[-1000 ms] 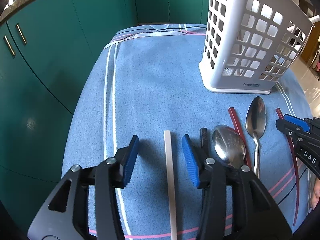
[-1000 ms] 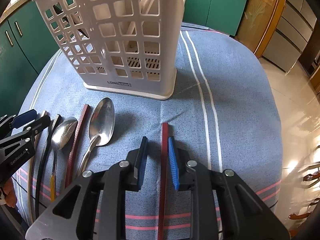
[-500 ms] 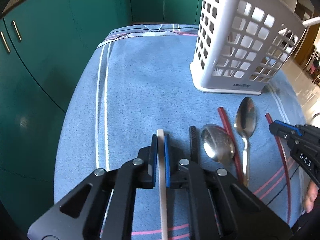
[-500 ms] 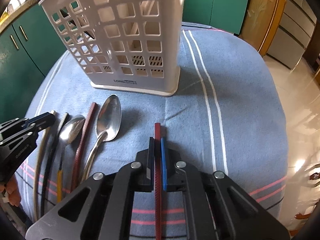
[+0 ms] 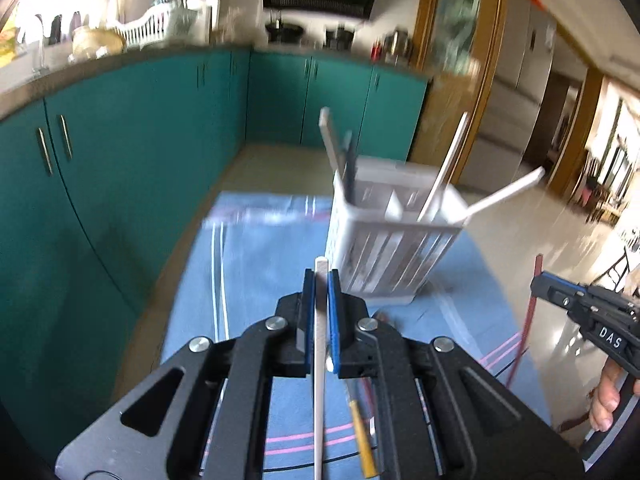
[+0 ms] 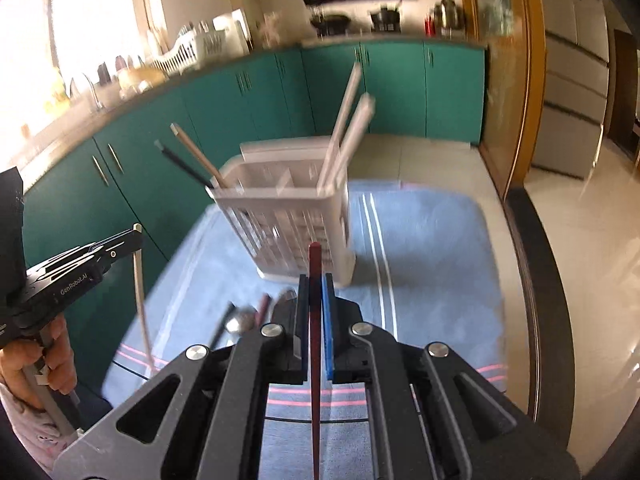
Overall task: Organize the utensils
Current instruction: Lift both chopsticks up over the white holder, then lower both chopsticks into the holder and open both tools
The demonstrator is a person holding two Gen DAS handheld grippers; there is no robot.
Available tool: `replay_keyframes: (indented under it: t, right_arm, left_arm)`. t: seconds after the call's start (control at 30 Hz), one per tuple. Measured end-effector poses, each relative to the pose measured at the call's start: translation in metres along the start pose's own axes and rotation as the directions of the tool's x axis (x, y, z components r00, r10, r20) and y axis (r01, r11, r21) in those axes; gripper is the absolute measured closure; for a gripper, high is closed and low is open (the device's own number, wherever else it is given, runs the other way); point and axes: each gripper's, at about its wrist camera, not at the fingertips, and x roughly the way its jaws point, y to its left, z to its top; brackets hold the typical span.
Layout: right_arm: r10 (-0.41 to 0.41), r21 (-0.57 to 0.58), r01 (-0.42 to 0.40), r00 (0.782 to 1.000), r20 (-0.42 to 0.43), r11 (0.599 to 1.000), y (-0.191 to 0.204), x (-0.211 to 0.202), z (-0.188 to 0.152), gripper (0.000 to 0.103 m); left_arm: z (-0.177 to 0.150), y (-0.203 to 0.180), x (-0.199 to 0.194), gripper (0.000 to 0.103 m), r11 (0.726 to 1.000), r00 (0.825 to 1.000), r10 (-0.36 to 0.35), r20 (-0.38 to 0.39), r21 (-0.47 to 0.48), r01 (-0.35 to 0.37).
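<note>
My left gripper (image 5: 321, 280) is shut on a white chopstick (image 5: 319, 360) and holds it above the blue cloth. My right gripper (image 6: 316, 284) is shut on a dark red chopstick (image 6: 315, 340), also raised. The white slotted utensil holder (image 5: 384, 248) stands ahead on the table (image 6: 432, 264) with several chopsticks leaning in it; it also shows in the right wrist view (image 6: 292, 224). A spoon (image 6: 240, 322) and more chopsticks lie on the cloth below. The right gripper shows at the right edge of the left wrist view (image 5: 536, 280), and the left gripper at the left of the right wrist view (image 6: 138, 236).
Teal cabinets (image 5: 140, 152) run behind and left of the table. A yellow-handled utensil (image 5: 362, 436) lies under my left gripper. The table edge and shiny floor (image 6: 568, 280) lie to the right. A wooden door frame (image 5: 484, 92) stands beyond the holder.
Both grippers have lifted their chopsticks off the cloth and tilted up, so the views now look over the holder's top toward the kitchen.
</note>
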Motion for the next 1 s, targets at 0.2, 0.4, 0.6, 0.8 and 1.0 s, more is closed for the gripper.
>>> replay_keyframes:
  t: [0.2,0.4,0.6,0.8,1.0]
  right_arm:
    - [0.020,-0.009,-0.019,0.996,0.083,1.000,0.003,-0.035,0.015,0.096]
    - [0.028,-0.025,-0.025,0.989,0.142,0.999,0.009,-0.051,0.032,0.096]
    - [0.034,-0.061,-0.025,0.985,0.167,0.998,0.016,-0.054,0.053,0.096]
    - [0.071,-0.044,-0.062,0.965,0.251,0.997,0.012,-0.068,0.096,0.096]
    - [0.061,-0.003,-0.064,0.920,0.388,0.998,0.010,-0.084,0.141,0.096]
  left_arm:
    - [0.024,-0.001,-0.042,0.097,0.998,0.991,-0.045,0.127,-0.032,0.050]
    - [0.041,-0.001,-0.065,0.097,0.996,0.976,-0.063,0.207,-0.052,0.076]
    - [0.075,-0.006,-0.075,0.097,0.991,0.951,-0.087,0.298,-0.069,0.112]
    - [0.117,-0.009,-0.078,0.097,0.981,0.920,-0.088,0.382,-0.128,0.147]
    - [0.146,-0.006,-0.068,0.097,0.973,0.874,0.001,0.486,-0.202,0.111]
